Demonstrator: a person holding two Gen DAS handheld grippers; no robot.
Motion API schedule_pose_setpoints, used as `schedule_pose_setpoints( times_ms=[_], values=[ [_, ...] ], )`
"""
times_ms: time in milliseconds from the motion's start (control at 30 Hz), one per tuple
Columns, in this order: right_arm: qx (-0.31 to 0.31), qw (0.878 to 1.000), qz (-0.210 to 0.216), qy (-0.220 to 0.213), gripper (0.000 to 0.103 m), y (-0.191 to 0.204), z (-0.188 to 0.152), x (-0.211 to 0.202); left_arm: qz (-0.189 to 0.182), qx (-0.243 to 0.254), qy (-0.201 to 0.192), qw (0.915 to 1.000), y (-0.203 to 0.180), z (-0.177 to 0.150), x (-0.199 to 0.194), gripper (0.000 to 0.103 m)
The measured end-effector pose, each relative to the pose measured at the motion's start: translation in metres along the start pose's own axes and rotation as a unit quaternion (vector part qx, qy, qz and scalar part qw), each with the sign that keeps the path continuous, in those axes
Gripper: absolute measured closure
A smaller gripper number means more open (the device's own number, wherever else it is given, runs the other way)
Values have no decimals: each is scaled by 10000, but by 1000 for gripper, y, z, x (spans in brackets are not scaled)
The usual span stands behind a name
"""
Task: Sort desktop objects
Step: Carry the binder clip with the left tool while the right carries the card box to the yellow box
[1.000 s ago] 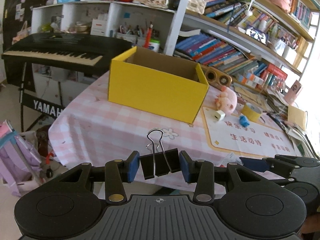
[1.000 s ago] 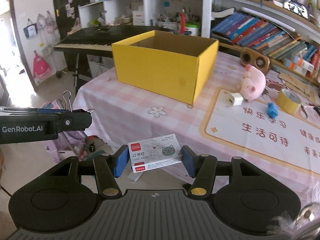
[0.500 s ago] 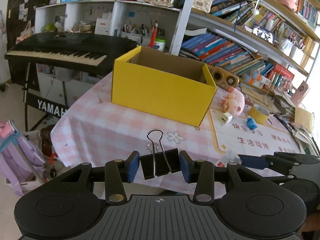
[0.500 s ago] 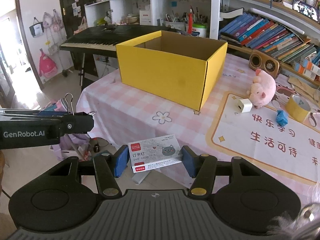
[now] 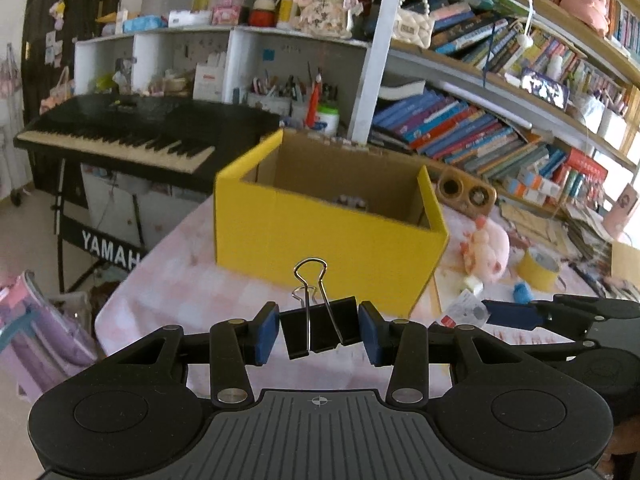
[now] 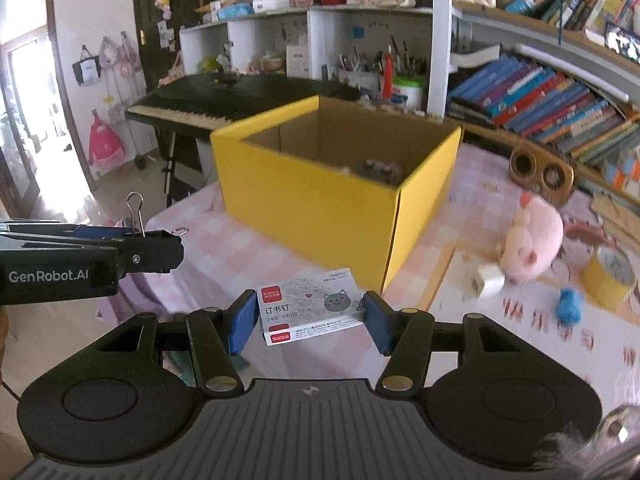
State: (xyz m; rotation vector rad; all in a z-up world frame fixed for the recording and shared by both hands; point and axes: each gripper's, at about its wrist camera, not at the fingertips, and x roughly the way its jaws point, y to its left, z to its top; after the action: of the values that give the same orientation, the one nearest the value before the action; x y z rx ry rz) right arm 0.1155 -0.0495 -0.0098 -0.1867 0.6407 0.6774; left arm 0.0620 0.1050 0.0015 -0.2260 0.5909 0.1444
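Observation:
My left gripper (image 5: 319, 330) is shut on a black binder clip (image 5: 320, 330) with wire handles pointing up. My right gripper (image 6: 306, 316) is shut on a small white staple box (image 6: 310, 306) with a cat drawing. Both are held in the air before the near side of an open yellow cardboard box (image 5: 324, 236) on the pink checked table; the box also shows in the right wrist view (image 6: 320, 204). Something small lies inside the box (image 6: 378, 168). The left gripper shows in the right wrist view (image 6: 80, 256), the right gripper in the left wrist view (image 5: 560, 320).
On the table right of the box lie a pink plush pig (image 6: 532, 246), a white charger (image 6: 486, 278), a yellow tape roll (image 6: 608, 276), a blue item (image 6: 570, 306) and a wooden speaker (image 6: 540, 172). A keyboard (image 5: 120, 136) stands behind left. Bookshelves (image 5: 500, 128) line the back.
Both grippers have risen and moved closer to the yellow box, so its inside now shows. Each keeps its hold on its object.

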Motion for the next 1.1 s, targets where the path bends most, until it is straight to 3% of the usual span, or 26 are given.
schedule_pose_setpoints(
  times_ms=[367,667,900,1100],
  values=[
    [-221,9980,168,-572,49,-46,68,26,115,18,-485,9988,-20,56,42,61],
    [-446,9963,14,-736,49,-76,119,66,169,184,-585,9980,-28,86,78,61],
    [-651,9959,117,-616,49,-89,150,107,294,384,-470,9977,-37,96,108,61],
    [-870,9959,208,-140,49,-92,159,154,319,379,-111,9987,-39,92,131,61]
  ],
)
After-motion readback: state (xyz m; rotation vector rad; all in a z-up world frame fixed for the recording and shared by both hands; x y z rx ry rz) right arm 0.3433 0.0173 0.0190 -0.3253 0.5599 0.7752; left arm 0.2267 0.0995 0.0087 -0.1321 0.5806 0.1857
